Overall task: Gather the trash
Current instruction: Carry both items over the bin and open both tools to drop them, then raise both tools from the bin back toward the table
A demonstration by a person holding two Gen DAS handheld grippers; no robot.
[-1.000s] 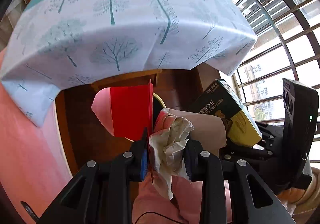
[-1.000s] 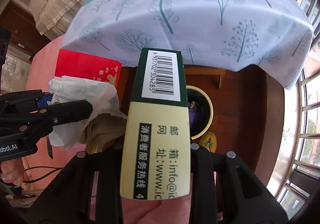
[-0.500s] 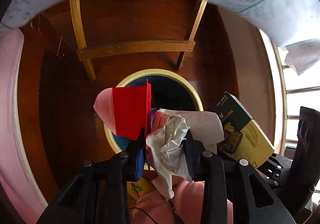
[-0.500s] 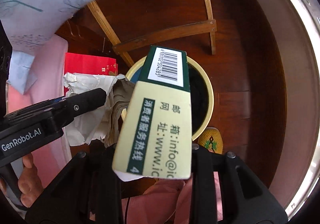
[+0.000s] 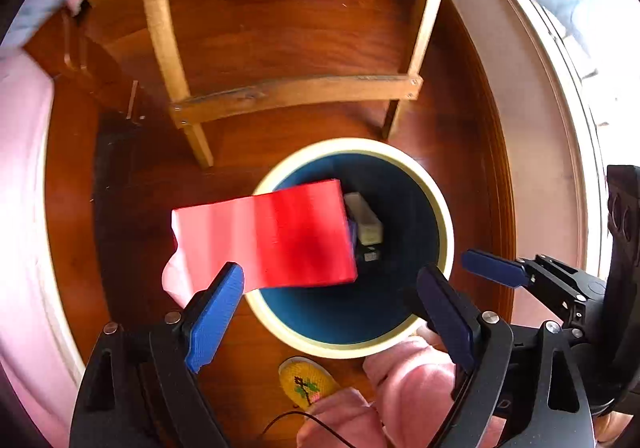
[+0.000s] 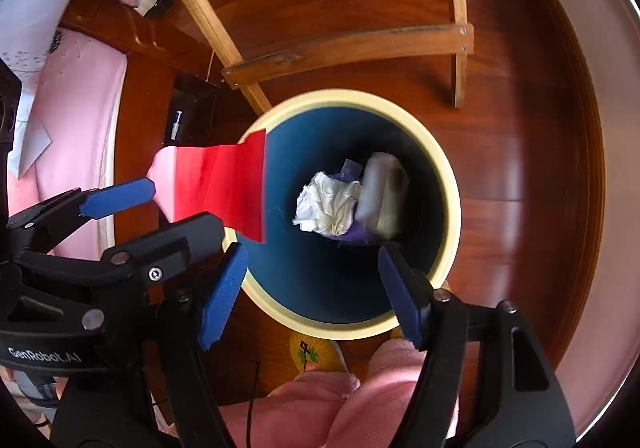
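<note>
Left wrist view: the left gripper (image 5: 332, 304), jaws opening and gripping nothing, hangs over the bin (image 5: 440, 216); the red envelope (image 5: 268, 240) falls across its nine o'clock rim and could land outside.

Right wrist view: the right gripper (image 6: 316, 288) is likewise opening, empty; the tissue (image 6: 326, 204) and a blurred, probably falling carton (image 6: 384, 196) lie inside the bin.

The bin (image 5: 442, 216) at the centre of the frame had a cream rim and a deep blue inside. A bright red card (image 5: 272, 240) with a pale pink end lay across its left side. In the bin sat a crumpled white tissue (image 6: 326, 204), something purple and a blurred cream box (image 6: 384, 194). The floor (image 5: 280, 28) was reddish-brown wood, the chair frame (image 5: 296, 92) lighter tan. The tongs' pads (image 6: 222, 296) were blue on black. At the lower edge were a yellow embroidered slipper (image 5: 306, 382) and pink trousers (image 5: 404, 376).
</note>
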